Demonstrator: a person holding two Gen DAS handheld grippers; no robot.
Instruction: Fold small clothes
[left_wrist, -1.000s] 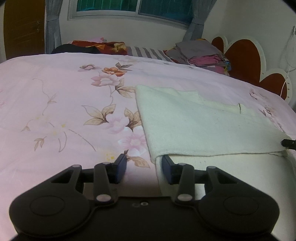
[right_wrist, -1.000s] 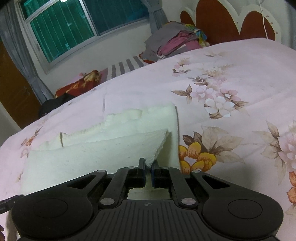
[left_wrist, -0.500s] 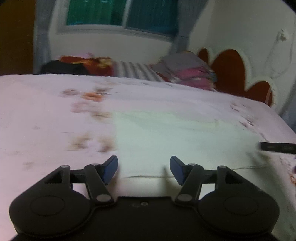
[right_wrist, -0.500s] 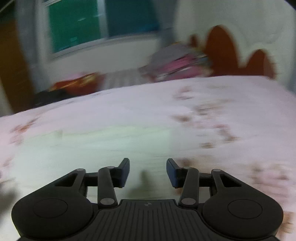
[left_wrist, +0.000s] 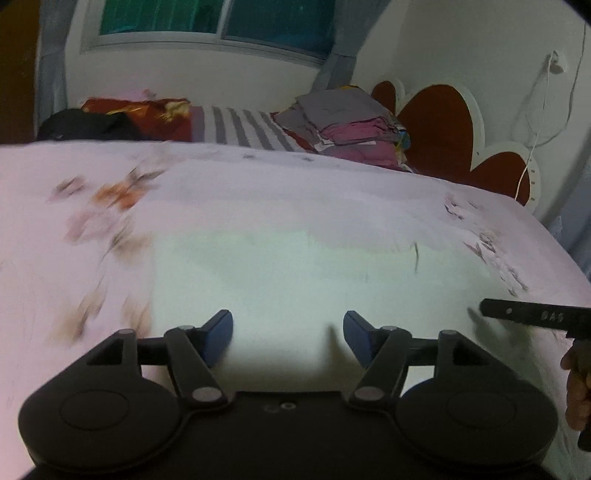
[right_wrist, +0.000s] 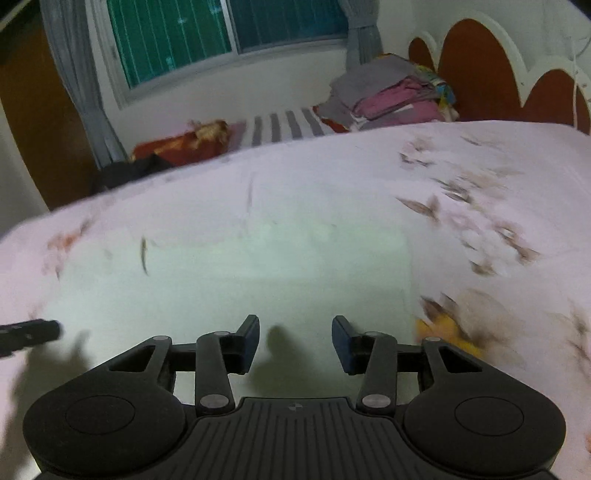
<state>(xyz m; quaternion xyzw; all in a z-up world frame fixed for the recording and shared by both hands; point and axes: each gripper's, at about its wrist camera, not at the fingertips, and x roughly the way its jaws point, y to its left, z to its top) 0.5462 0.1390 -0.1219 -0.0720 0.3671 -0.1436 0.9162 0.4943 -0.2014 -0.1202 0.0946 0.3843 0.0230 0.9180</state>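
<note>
A cream-white cloth (left_wrist: 295, 280) lies flat and folded on the pink floral bedspread (left_wrist: 74, 184); both views are motion-blurred. My left gripper (left_wrist: 288, 338) is open and empty above the cloth's near edge. My right gripper (right_wrist: 295, 339) is open and empty above the same cloth (right_wrist: 240, 280), nearer its right side. The tip of the right gripper (left_wrist: 532, 316) shows at the right edge of the left wrist view, and the tip of the left gripper (right_wrist: 29, 332) at the left edge of the right wrist view.
A stack of folded grey and pink clothes (left_wrist: 351, 125) sits at the far side by the red heart-shaped headboard (left_wrist: 443, 122). A striped pillow (left_wrist: 243, 125) and a red blanket (left_wrist: 136, 110) lie under the window. The same stack (right_wrist: 391, 96) shows in the right wrist view.
My right gripper has let go of the cloth corner and opened. My left gripper has opened wider. Both have lifted and drawn back, and the cloth now lies flat.
</note>
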